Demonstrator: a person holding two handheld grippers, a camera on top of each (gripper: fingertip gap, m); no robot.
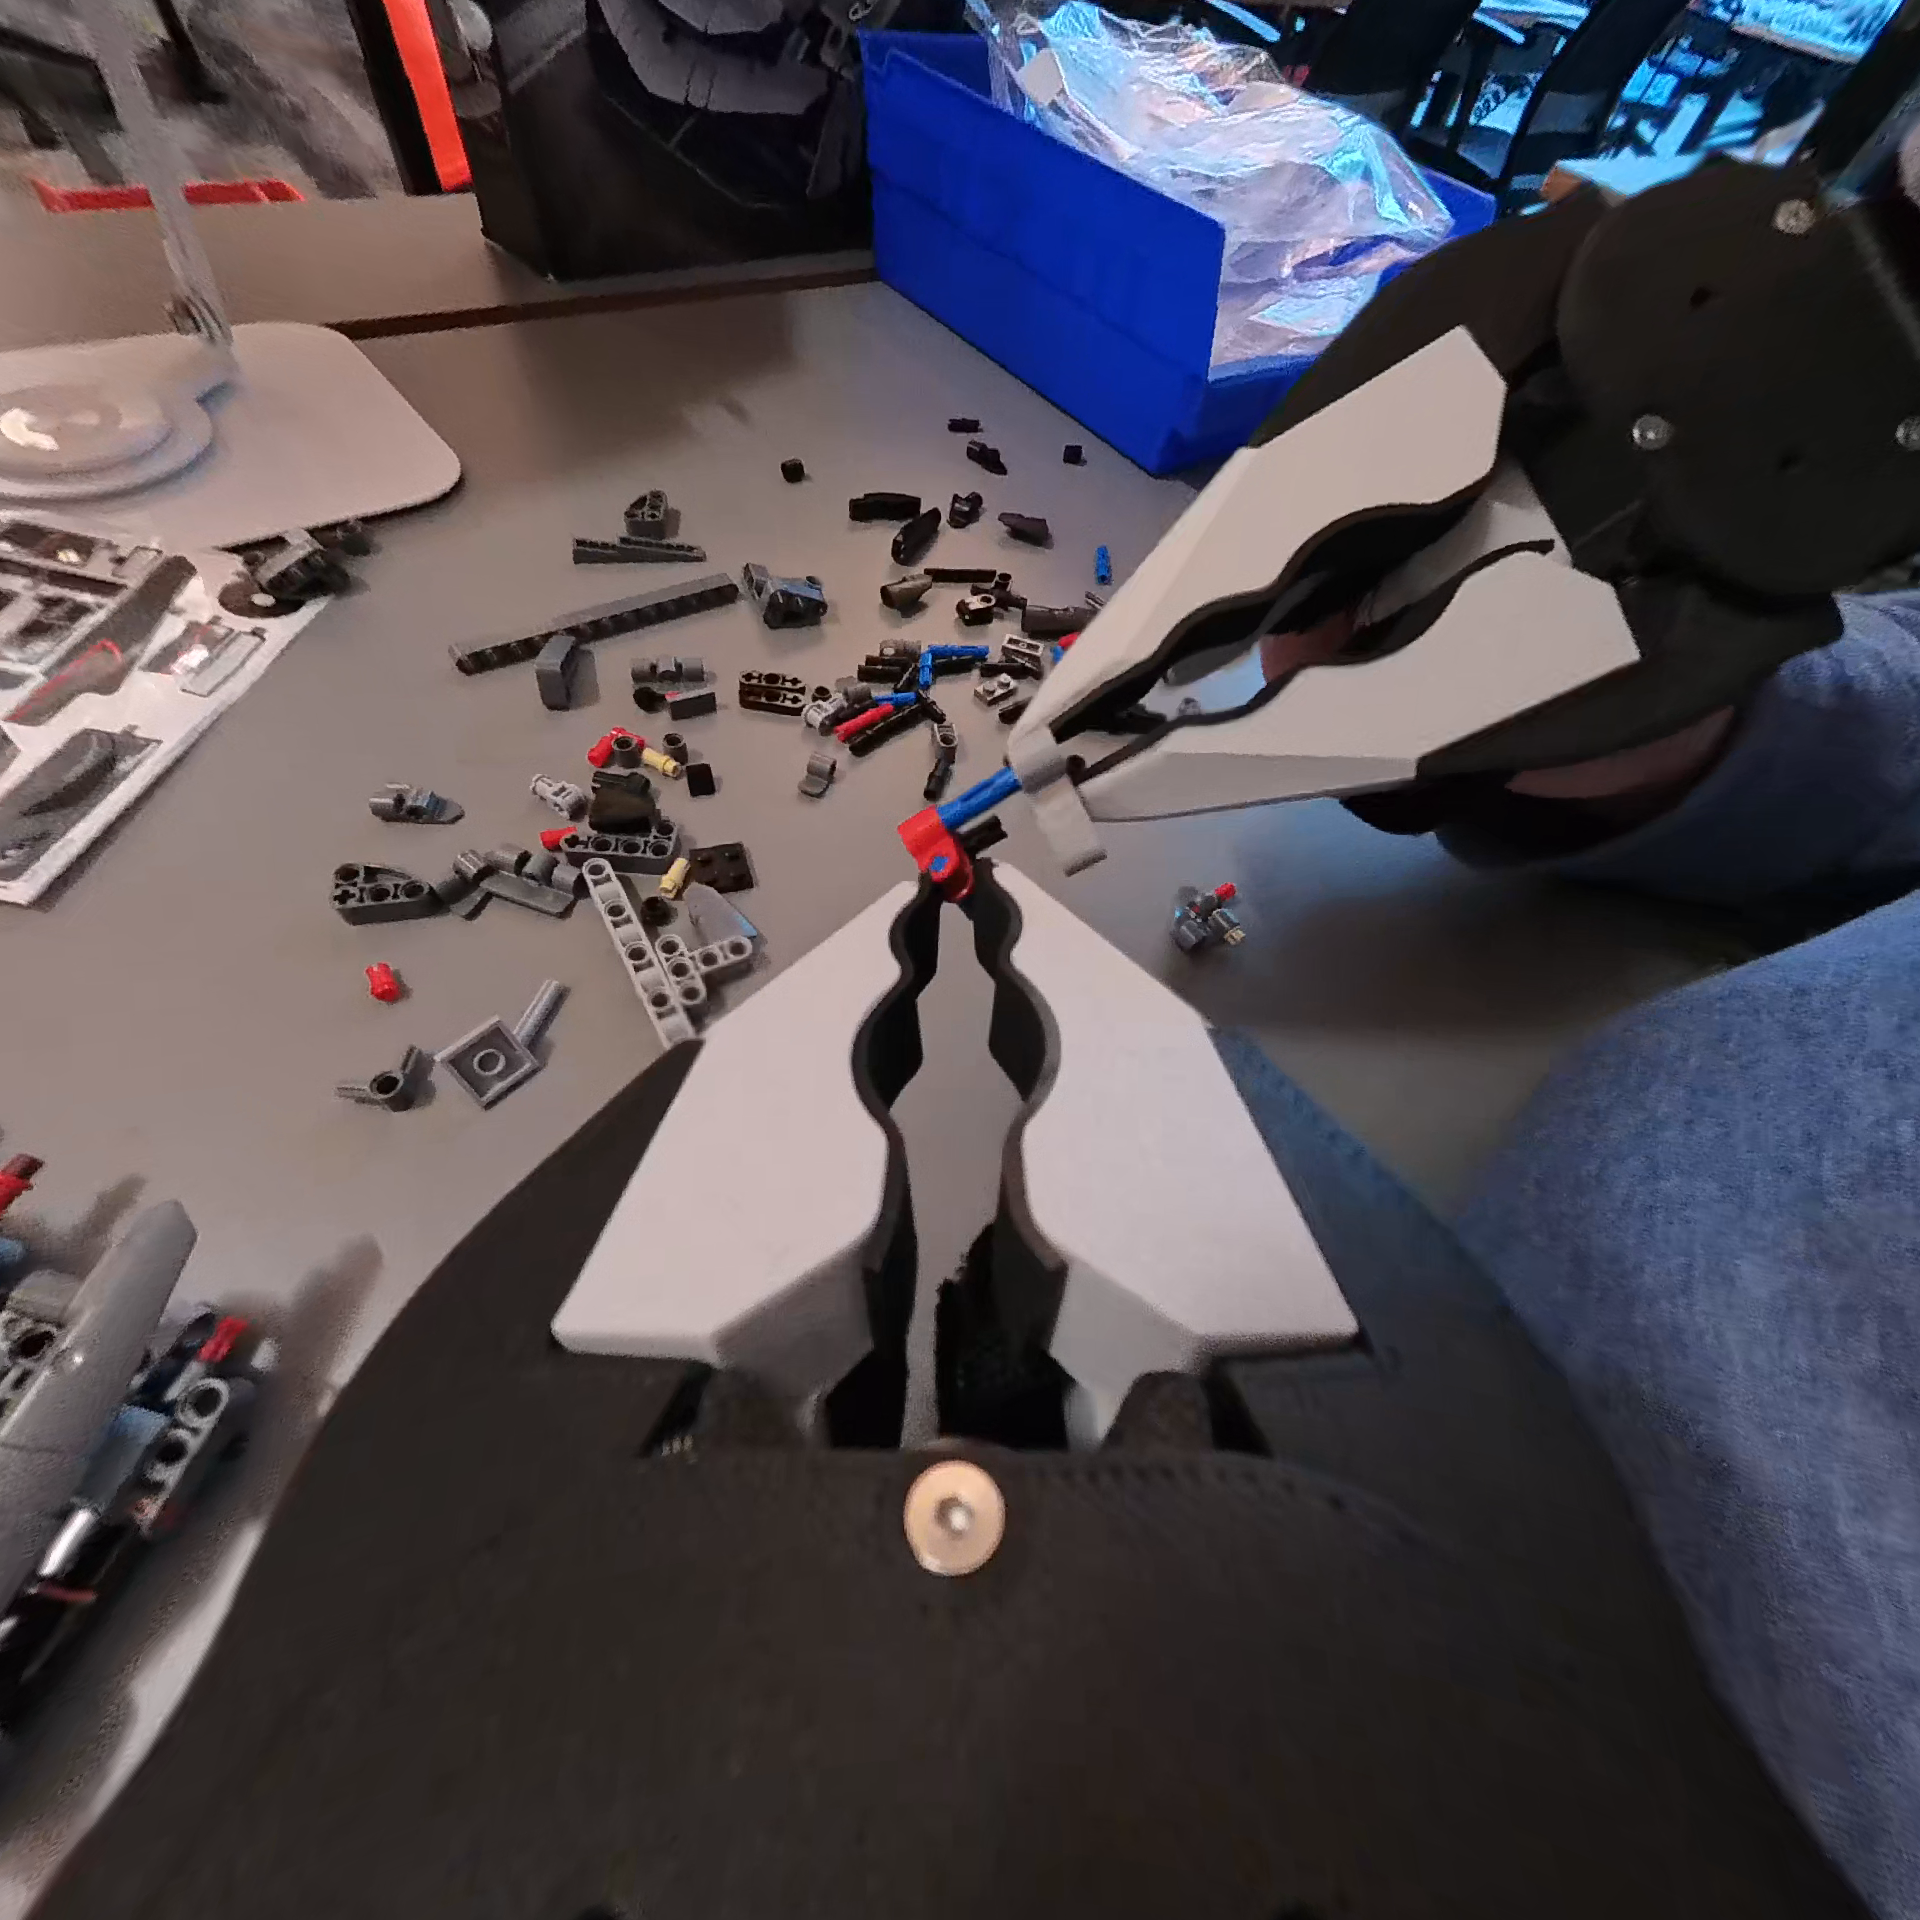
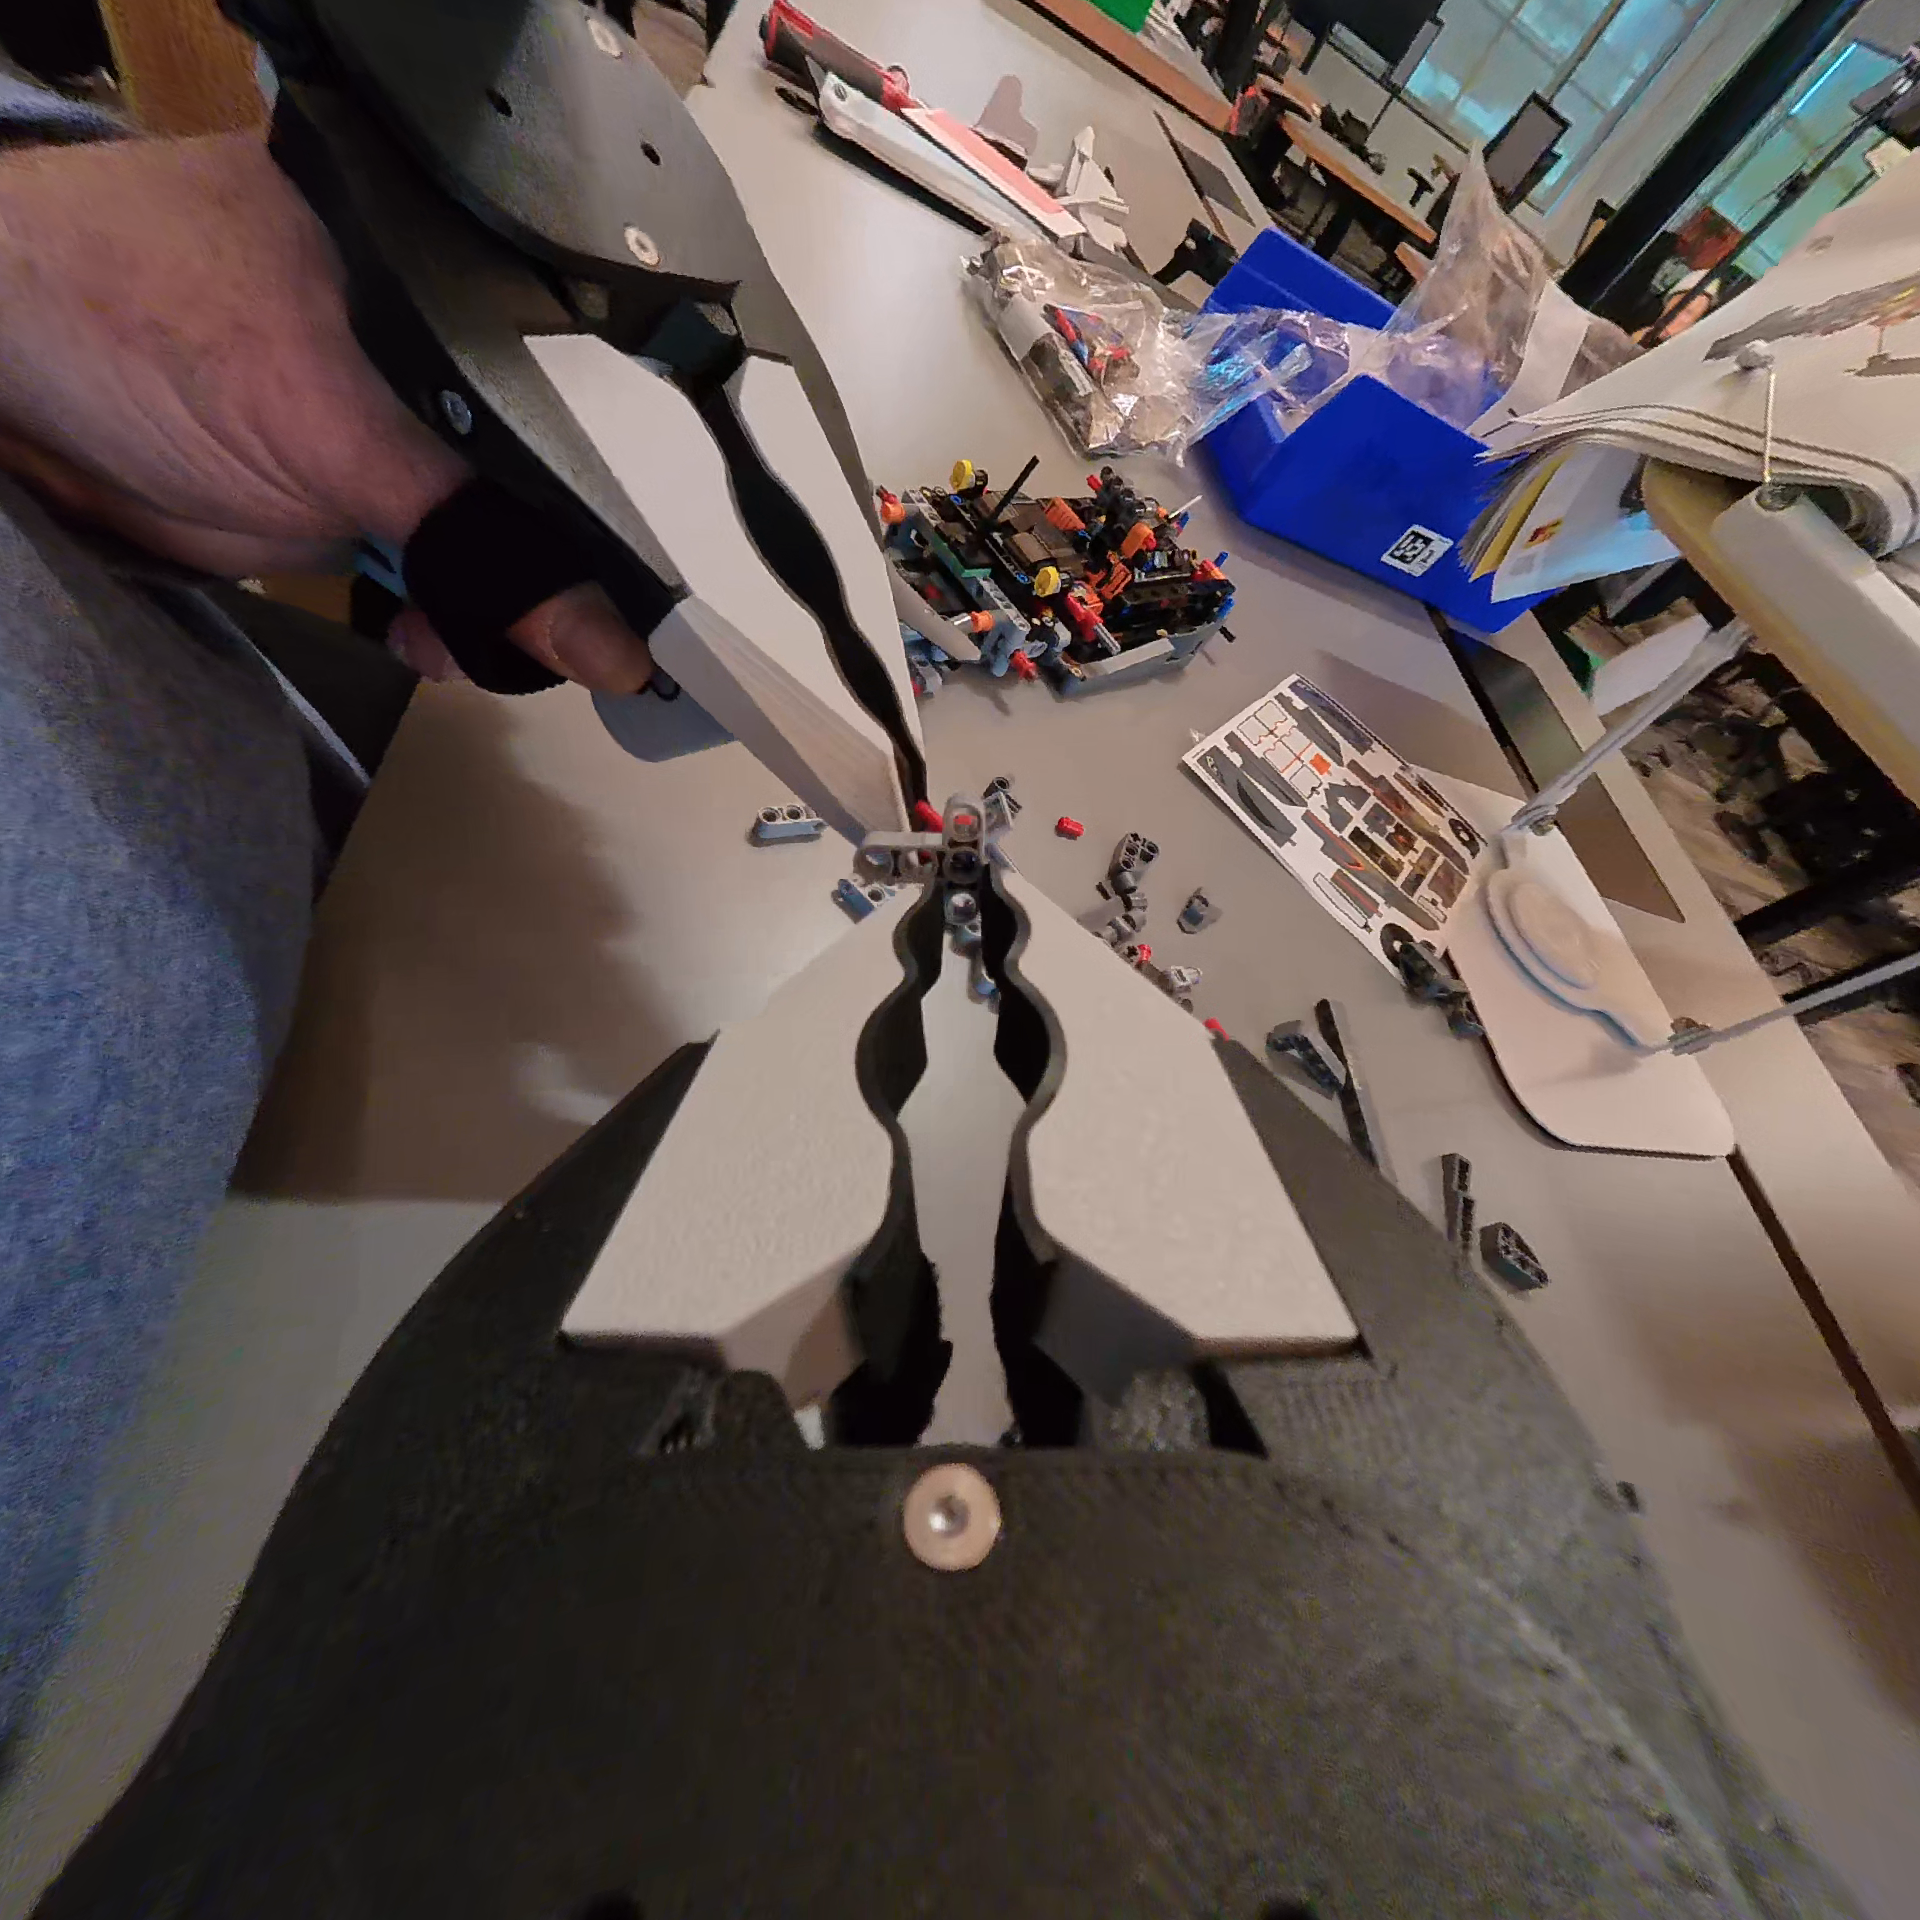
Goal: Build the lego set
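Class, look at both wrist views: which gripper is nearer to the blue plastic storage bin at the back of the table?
Right. The right gripper is raised just in front of the blue plastic storage bin; the left gripper sits lower, nearer the person.

A grey table (image 1: 582, 395) carries everything. Toward its far side stands a blue plastic bin (image 1: 1039, 281), stuffed with crumpled clear plastic bags (image 1: 1226, 177). Left of the bin, a pale flat lamp base (image 1: 260, 436) rests on the table, with a thin metal stem rising from it. In the right wrist view, the same blue bin sits beside a stack of papers and booklets (image 2: 1579, 488). Farther back are more desks and large windows (image 2: 1538, 94), blurred.
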